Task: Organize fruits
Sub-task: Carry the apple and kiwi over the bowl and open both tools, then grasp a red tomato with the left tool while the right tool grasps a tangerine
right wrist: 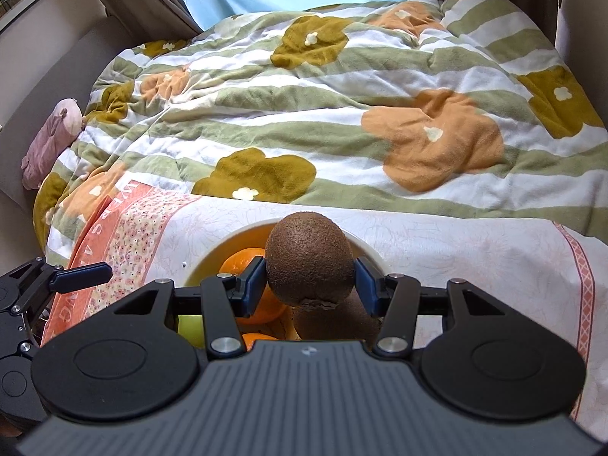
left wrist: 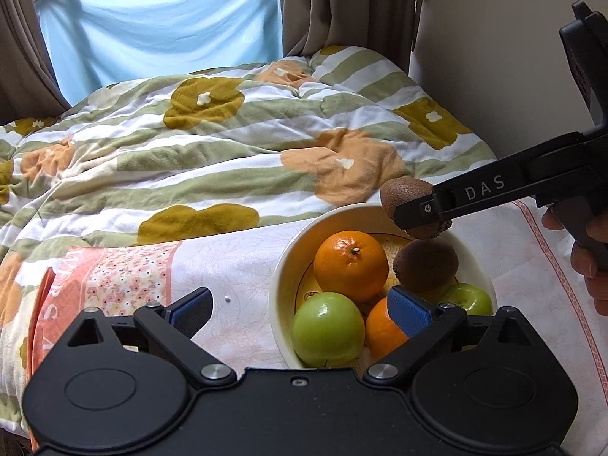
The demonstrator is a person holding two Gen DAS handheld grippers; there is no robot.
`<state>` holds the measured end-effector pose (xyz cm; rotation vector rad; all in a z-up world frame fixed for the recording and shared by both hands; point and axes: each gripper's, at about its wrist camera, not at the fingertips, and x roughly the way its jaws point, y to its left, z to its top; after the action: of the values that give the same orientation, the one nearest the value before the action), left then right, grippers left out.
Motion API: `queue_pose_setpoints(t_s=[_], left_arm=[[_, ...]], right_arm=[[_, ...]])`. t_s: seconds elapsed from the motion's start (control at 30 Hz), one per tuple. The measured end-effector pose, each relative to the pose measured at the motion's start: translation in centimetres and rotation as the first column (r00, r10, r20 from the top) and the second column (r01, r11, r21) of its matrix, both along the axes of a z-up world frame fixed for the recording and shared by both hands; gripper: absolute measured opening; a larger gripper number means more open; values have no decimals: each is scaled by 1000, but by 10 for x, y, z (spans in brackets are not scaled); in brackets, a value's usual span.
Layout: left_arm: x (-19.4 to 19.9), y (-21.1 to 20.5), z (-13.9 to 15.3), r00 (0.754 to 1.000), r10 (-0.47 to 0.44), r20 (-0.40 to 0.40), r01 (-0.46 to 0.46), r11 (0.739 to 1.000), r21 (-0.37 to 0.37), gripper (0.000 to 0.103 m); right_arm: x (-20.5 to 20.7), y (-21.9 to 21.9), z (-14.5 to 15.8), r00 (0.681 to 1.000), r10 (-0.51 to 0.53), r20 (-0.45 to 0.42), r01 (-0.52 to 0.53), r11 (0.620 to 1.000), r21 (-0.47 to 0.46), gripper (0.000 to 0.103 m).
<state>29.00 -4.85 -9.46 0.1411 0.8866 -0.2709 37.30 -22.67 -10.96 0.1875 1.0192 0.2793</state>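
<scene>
A cream bowl [left wrist: 281, 266] on a cloth holds two oranges [left wrist: 349, 264], two green apples [left wrist: 326, 328] and a brown kiwi [left wrist: 425, 266]. My left gripper [left wrist: 300, 304] stands open just above the bowl's near side, with nothing between its blue pads. My right gripper [right wrist: 309, 281] is shut on a second kiwi [right wrist: 309, 258] and holds it over the bowl [right wrist: 212, 247]. In the left wrist view that held kiwi [left wrist: 402, 195] hangs above the bowl's far right rim, in the right gripper [left wrist: 414, 216]. Under it lie an orange [right wrist: 239, 260] and the bowl's kiwi [right wrist: 334, 325].
The bowl rests on a white cloth [left wrist: 235, 258] with a pink patterned border, spread over a flowered quilt [left wrist: 228, 144] on a bed. A wall [left wrist: 494, 57] runs along the right. A pink plush toy [right wrist: 49, 140] lies at the bed's left edge. A hand [left wrist: 592, 266] grips the right tool.
</scene>
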Motion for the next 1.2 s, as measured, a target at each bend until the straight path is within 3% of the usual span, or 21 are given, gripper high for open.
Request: queue_pose_setpoints(t_s=[0.23, 0.27, 0.33, 0.37, 0.53, 0.83, 1.2], left_arm=[[2, 8, -4, 1000, 21, -10, -21, 1000, 0, 100], [2, 8, -4, 1000, 22, -9, -22, 1000, 1, 100], [1, 9, -5, 1000, 25, -8, -25, 1000, 4, 100], [0, 9, -5, 1000, 25, -9, -25, 1000, 4, 100], [-4, 9, -5, 999, 29, -12, -29, 1000, 9, 100], [-19, 11, 14, 998, 53, 35, -53, 999, 6, 100], [-71, 14, 63, 985, 97, 145, -97, 995, -10, 100]], right_arm=[[8, 3, -11, 999, -31, -34, 31, 999, 13, 67], [8, 1, -11, 999, -40, -30, 41, 999, 26, 72], [6, -1, -12, 998, -54, -34, 55, 997, 46, 99], [6, -3, -12, 998, -63, -31, 64, 997, 53, 103], [1, -6, -9, 997, -79, -12, 79, 995, 59, 103], [-22, -8, 24, 995, -76, 64, 73, 996, 47, 103], [-94, -12, 81, 983, -54, 177, 53, 999, 10, 103]])
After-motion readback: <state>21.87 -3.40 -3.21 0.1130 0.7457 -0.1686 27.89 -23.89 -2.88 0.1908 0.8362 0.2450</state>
